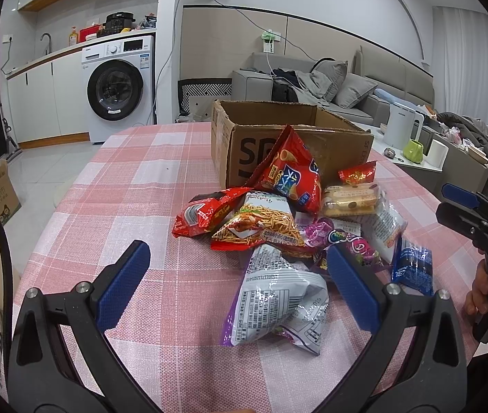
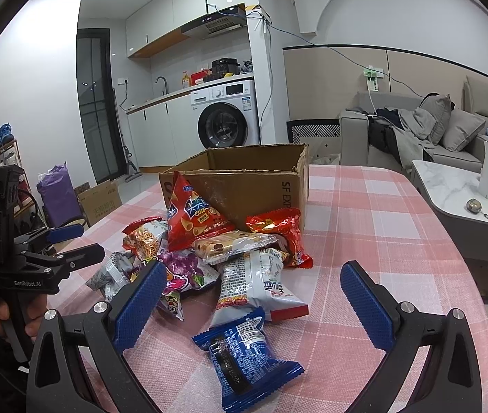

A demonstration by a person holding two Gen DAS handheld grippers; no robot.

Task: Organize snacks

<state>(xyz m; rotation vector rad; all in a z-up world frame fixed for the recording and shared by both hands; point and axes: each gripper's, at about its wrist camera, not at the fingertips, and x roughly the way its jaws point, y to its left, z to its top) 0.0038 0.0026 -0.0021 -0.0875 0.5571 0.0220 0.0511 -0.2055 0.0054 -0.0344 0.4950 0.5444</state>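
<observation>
Snack pile (image 1: 288, 227) heaped on the pink checked tablecloth (image 1: 133, 186), right up against the open cardboard box (image 1: 278, 137) | blue packet (image 2: 244, 354) nearest, lying apart | left gripper (image 1: 237, 289) spread wide, empty, over the silver bag (image 1: 278, 303) | right gripper (image 2: 249, 296) wide apart, empty.

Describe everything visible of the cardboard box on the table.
The cardboard box is brown corrugated card, open at the top with ragged, torn flap edges. Black "SF" lettering shows on its sides, and clear tape glints on one wall. It stands upright on the pink checked tablecloth, behind the snack pile. A red cone-snack bag leans against its wall. Its inside is not visible.
</observation>
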